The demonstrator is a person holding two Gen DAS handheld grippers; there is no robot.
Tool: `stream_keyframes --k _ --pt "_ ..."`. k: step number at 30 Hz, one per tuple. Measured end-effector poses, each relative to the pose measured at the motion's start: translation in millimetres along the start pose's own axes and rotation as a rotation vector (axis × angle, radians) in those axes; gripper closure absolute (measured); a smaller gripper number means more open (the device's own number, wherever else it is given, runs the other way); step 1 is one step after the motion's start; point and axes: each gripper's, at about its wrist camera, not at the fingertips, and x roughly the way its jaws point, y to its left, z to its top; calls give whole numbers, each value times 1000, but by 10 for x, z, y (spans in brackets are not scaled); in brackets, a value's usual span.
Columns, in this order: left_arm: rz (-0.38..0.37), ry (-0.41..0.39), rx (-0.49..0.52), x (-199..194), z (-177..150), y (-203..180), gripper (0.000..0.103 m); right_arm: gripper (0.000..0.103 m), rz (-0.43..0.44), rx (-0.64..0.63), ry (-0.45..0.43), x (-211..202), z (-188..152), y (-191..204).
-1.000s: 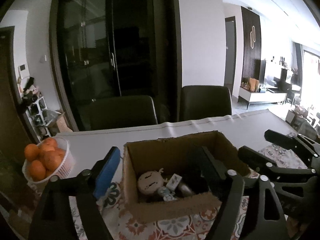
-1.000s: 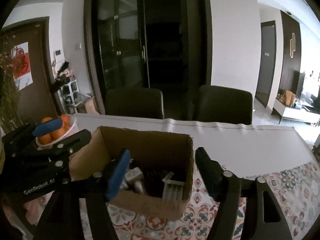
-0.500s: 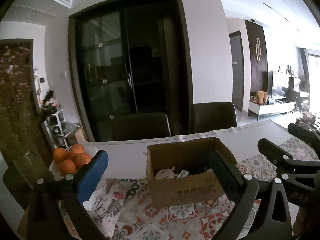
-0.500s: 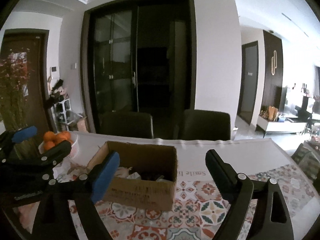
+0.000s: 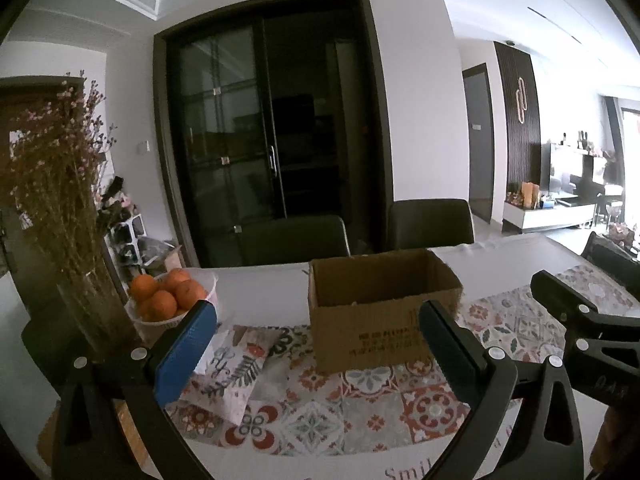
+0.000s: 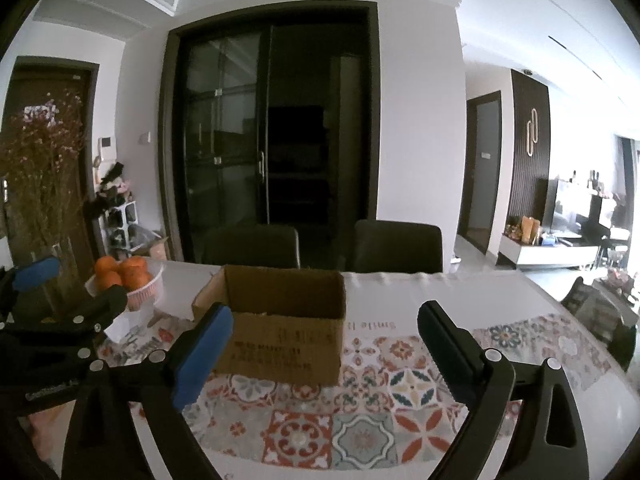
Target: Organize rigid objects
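Cardboard box (image 5: pixel 384 312) is sitting mid-table, now farther off than a second ago. Left gripper (image 5: pixel 316 344) is hanging wide and empty; right gripper (image 6: pixel 324 344) is opening, empty. Contents hidden; sorting is probably finishing.

A bowl of oranges (image 5: pixel 168 300) sits left of the tongs, beside a vase of dried flowers (image 5: pixel 60 216). Two dark chairs (image 6: pixel 396 246) stand beyond them, across the table (image 6: pixel 460 300).

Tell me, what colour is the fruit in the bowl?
Orange; the fruit shows best in the left wrist view.
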Motion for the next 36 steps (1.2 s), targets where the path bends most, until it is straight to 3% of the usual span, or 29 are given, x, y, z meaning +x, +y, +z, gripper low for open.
stream_keyframes --k 12,36 --pt "-5 15 -3 -293 -276 -11 0 7 1 7 31 -268 -294 -29" --pt "1 30 -11 -322 -429 -36 0 7 23 35 81 -293 -507 -32"
